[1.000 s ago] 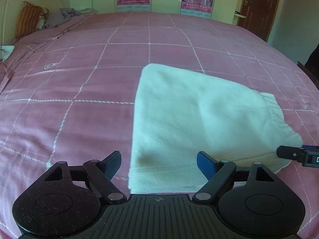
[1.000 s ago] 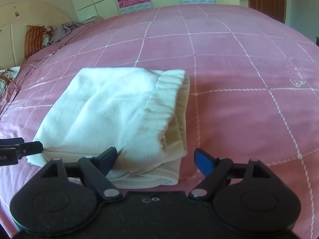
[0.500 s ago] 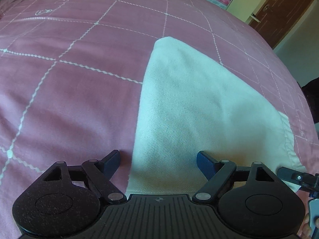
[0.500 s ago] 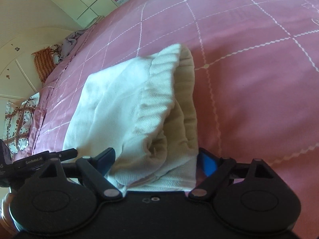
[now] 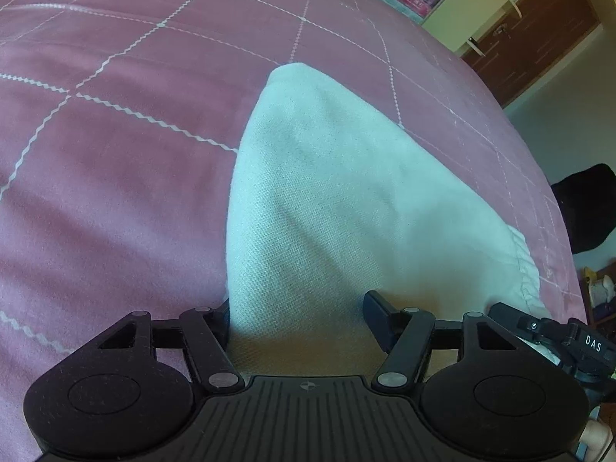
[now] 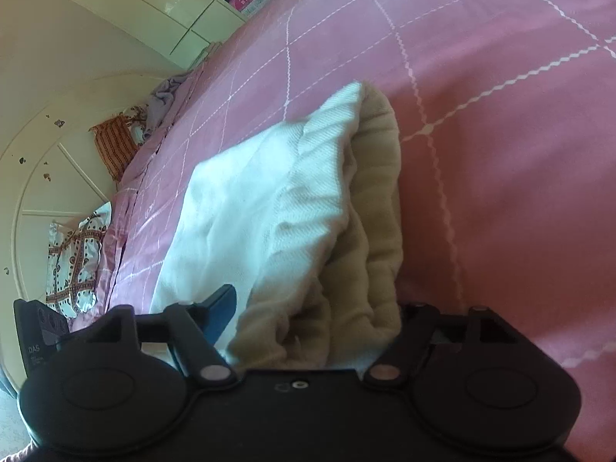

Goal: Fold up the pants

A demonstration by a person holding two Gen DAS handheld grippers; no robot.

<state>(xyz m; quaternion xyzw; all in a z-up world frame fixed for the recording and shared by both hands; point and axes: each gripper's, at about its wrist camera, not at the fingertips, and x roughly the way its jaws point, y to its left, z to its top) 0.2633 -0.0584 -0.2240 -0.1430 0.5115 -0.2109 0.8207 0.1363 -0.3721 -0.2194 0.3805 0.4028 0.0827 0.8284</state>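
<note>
Cream-white folded pants (image 5: pixel 327 192) lie on the pink bedspread (image 5: pixel 115 154). My left gripper (image 5: pixel 298 312) straddles their near edge at the plain end. Its jaws are closing with the cloth between them, the left finger at the cloth's side edge and the right one on top. My right gripper (image 6: pixel 315 304) straddles the ribbed waistband (image 6: pixel 327 161) end of the pants (image 6: pixel 238 208). Its jaws are closing around the bunched layers, and the cloth hides its right finger. Neither pair of pads visibly pinches the fabric. A finger (image 5: pixel 512 313) of the right gripper shows in the left wrist view.
The bedspread (image 6: pixel 500 154) runs wide to all sides. A cream headboard (image 6: pixel 57 154), a striped pillow (image 6: pixel 113 142) and a patterned cloth (image 6: pixel 73 261) lie far left. A brown door (image 5: pixel 539 38) and a dark object (image 5: pixel 585 208) stand off the bed's right side.
Both grippers sank and pushed forward onto the pants' near edge, rolling as they went. Each pair of jaws narrowed, with the cloth now between the fingers instead of ahead of them.
</note>
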